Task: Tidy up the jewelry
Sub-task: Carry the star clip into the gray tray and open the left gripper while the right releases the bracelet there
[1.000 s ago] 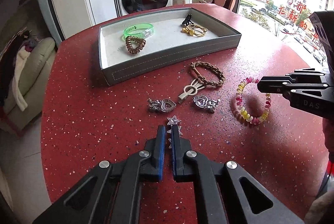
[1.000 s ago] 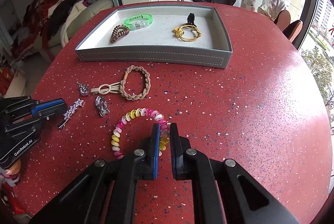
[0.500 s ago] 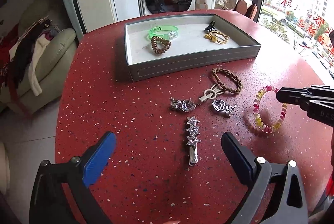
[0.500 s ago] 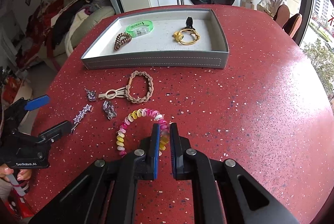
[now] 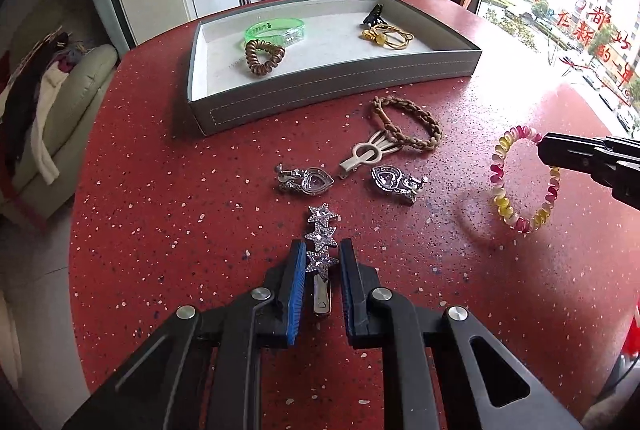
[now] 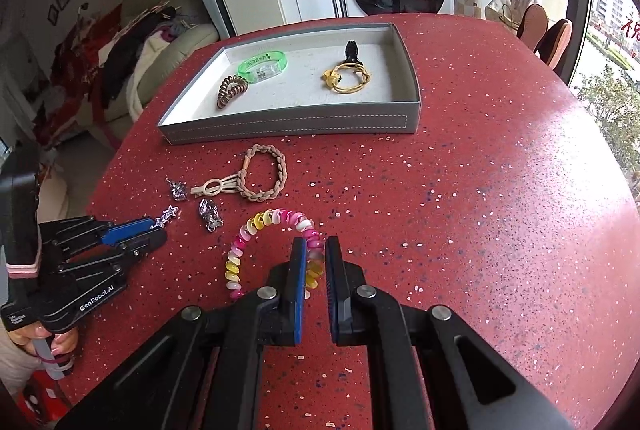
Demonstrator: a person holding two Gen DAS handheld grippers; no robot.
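Note:
A silver star hair clip (image 5: 321, 242) lies on the red table between the fingers of my left gripper (image 5: 320, 244). The jaws are closing on it, and a sliver of gap still shows at each pad. In the right wrist view that gripper (image 6: 160, 230) is at the left, over the same clip (image 6: 168, 216). My right gripper (image 6: 316, 242) is shut on one side of a pink-and-yellow spiral bracelet (image 6: 256, 226); its tip (image 5: 542, 149) also shows at the bracelet (image 5: 500, 169) in the left wrist view. The grey tray (image 5: 332, 89) stands behind.
The tray (image 6: 288, 127) holds a green bracelet (image 5: 276, 29), a brown spiral tie (image 5: 264, 55), yellow ties (image 5: 386, 35) and a black clip (image 5: 374, 13). Loose on the table: a braided tie (image 5: 408, 125), a cream clip (image 5: 368, 153), two heart pieces (image 5: 306, 181).
My left jaws went from shut behind the star clip to wide open, then narrowed around it. The right gripper has stayed shut on the spiral bracelet.

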